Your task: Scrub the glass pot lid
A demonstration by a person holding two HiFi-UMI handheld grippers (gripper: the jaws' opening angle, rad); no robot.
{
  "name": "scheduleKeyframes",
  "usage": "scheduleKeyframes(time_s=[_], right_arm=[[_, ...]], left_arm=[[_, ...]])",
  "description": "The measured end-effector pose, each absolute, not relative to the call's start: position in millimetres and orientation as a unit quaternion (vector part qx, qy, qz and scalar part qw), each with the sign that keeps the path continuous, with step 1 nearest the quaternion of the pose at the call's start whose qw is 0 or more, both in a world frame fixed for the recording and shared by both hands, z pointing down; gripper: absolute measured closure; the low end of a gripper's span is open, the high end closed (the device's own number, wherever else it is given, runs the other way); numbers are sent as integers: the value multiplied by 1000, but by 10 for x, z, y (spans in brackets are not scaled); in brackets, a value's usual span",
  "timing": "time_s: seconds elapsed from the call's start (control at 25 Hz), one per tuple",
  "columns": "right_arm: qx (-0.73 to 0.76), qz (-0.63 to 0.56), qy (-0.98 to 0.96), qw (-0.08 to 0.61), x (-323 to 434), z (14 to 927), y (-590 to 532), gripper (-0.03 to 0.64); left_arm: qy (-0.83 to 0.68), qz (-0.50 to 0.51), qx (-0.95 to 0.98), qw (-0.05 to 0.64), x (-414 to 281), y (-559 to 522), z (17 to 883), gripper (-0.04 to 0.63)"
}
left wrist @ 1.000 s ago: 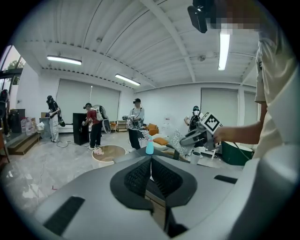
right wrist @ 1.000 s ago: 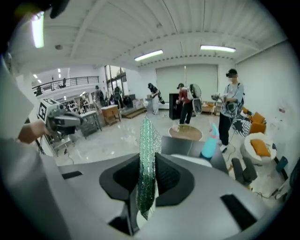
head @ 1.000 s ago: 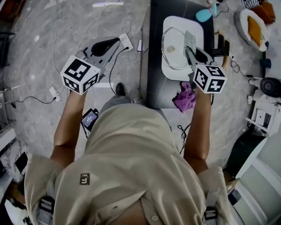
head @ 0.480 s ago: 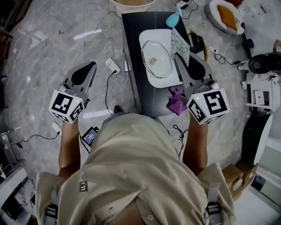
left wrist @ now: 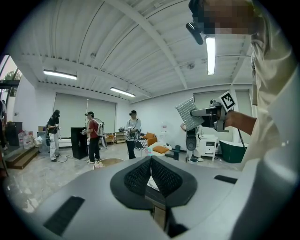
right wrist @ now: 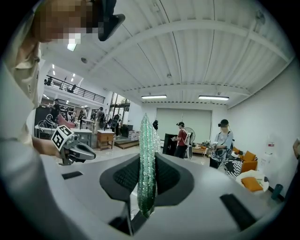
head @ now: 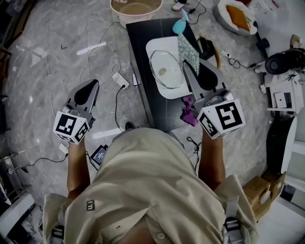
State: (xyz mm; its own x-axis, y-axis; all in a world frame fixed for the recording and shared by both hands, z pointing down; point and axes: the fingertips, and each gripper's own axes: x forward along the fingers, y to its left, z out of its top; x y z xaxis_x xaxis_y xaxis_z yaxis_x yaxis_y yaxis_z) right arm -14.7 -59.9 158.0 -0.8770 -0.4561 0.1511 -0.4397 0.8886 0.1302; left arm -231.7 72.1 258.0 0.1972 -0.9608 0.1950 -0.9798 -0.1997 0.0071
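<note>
Scrubber of glittery mesh clamped in right tool (left tool closed, bare), near glass lid

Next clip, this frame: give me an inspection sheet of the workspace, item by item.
Surface: dark table with a white tray on it.
Job's things: glass pot lid lies on the tray; sparkly scrub pad is held at the tray's right edge.
Clutter: purple cloth at the table's near edge; teal object at the far end.
Grippers: left gripper off the table, over the floor, fingers shut and empty; right gripper shut on the scrub pad.
Cables: power strip and white cables on the floor left of the table.
Surroundings: beige basin beyond the table; people standing in the hall.
</note>
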Motion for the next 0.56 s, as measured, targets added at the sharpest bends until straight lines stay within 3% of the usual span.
scheduleKeyframes(time_s=[0.56], right_arm=[[235, -41, -966, 95, -157, 1618, -517, 543]], left_arm=[[-630, 73, 769, 76, -2357, 869, 2671, 580]])
